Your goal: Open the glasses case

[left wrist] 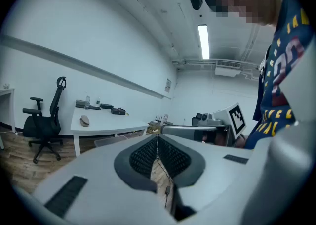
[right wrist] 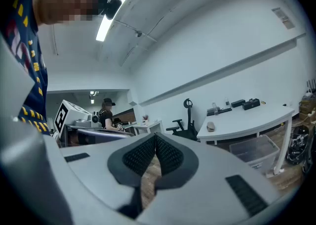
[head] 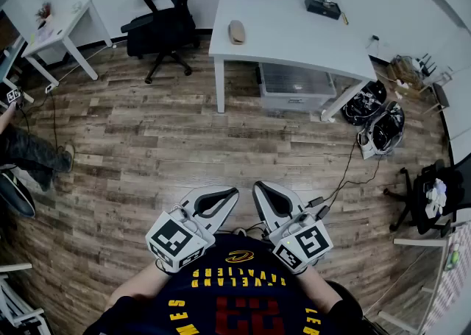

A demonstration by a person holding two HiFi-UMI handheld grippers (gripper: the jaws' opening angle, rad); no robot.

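A tan oval glasses case (head: 236, 32) lies shut near the left end of a white table (head: 294, 39), far across the wood floor. It also shows in the left gripper view as the case (left wrist: 85, 120) and in the right gripper view as the case (right wrist: 211, 126). My left gripper (head: 231, 193) and right gripper (head: 260, 188) are held close to my chest, side by side and pointing toward the table. Both are shut with nothing between the jaws, as seen at the left gripper (left wrist: 158, 136) and the right gripper (right wrist: 155, 136).
A black office chair (head: 165, 28) stands left of the table, and a clear plastic bin (head: 294, 83) sits under it. Black boxes (head: 322, 6) lie at the table's back. A small white desk (head: 62, 32) is far left. Cables and round gear (head: 377, 124) lie on the floor at the right.
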